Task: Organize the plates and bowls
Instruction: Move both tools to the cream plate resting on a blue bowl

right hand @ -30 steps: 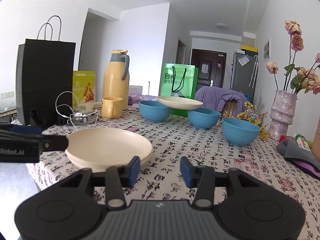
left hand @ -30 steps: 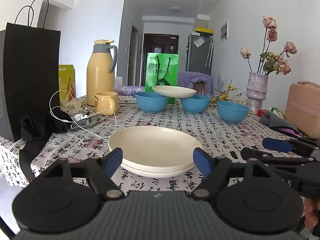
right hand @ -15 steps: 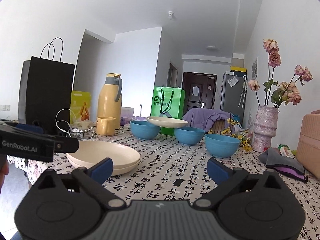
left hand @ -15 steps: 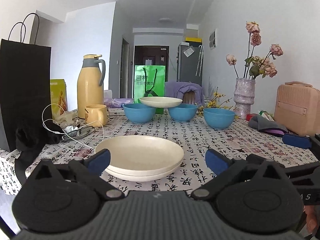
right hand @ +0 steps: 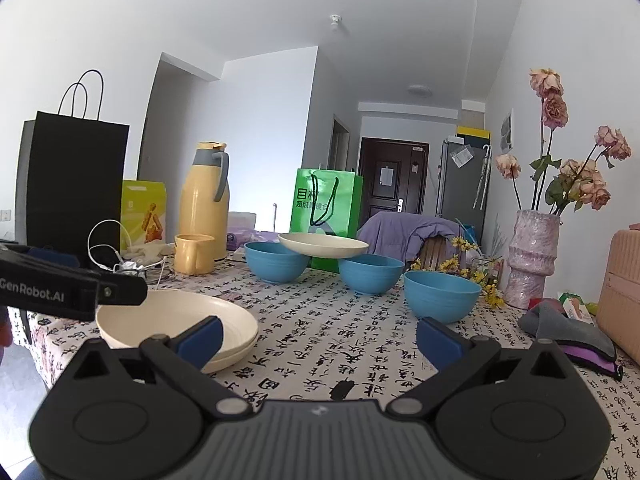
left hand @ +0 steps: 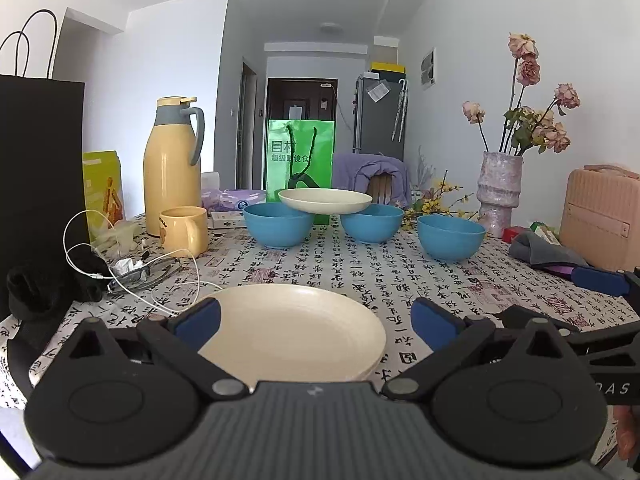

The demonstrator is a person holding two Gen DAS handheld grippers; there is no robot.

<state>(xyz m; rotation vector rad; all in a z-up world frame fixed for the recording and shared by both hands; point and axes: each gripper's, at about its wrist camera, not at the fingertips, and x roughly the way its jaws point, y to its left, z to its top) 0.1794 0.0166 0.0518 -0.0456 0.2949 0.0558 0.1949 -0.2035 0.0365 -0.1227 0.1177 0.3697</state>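
Two stacked cream plates point(left hand: 292, 328) lie on the patterned tablecloth near the front edge. My left gripper point(left hand: 316, 324) is open just in front of them, its blue pads either side of the stack's near rim and touching nothing. My right gripper point(right hand: 319, 339) is open over bare cloth to the right of the stacked plates point(right hand: 172, 316). Farther back stand three blue bowls point(left hand: 279, 226) point(left hand: 371, 222) point(left hand: 451, 237). A third cream plate point(left hand: 325, 201) rests across the rims of the two rear bowls.
On the left are a black paper bag point(left hand: 40, 184), a yellow thermos point(left hand: 173, 168), a yellow mug point(left hand: 185, 230) and a white cable with glasses point(left hand: 136, 268). A green bag point(left hand: 300, 160) stands behind the bowls. A flower vase point(left hand: 500, 192), grey cloth point(left hand: 540, 250) and pink case point(left hand: 600, 220) sit on the right.
The jaws of both grippers have spread from narrower to wide open. Both views have shifted a little, and the right one now looks higher into the room. The dishes have not moved.
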